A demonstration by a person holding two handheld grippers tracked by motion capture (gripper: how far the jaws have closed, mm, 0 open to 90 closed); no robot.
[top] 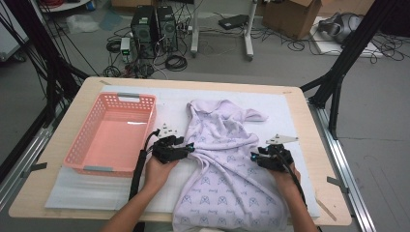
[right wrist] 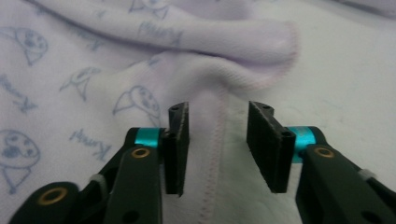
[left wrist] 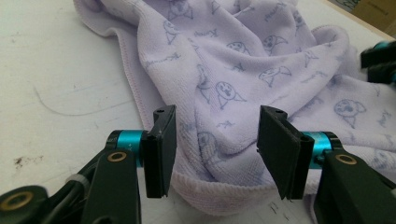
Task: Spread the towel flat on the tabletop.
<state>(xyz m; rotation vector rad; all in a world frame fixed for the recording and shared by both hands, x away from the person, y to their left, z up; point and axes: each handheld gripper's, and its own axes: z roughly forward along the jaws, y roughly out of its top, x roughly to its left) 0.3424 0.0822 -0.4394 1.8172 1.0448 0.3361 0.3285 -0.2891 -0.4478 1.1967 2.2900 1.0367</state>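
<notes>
Light wooden table (top: 58,145) under white mat (top: 159,96), grey floor strewn with cables behind. Lilac printed towel (top: 227,164) rumpled mid-mat, near end cut off at frame bottom. Pink plastic basket (top: 87,130) left. Left gripper (left wrist: 212,140) and right gripper (right wrist: 217,144) spread, hem between, not pinched.

Empty pink basket (top: 112,133) on the white mat (top: 87,191), left side

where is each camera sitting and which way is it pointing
High view: above the person's side, looking forward and down on the pink plastic basket and lilac printed towel; forearms, left gripper, right gripper.
Left gripper view: on that gripper, facing the towel's hem, between open jaws.
Right gripper view: likewise, over the stitched edge.
All share the towel.
</notes>
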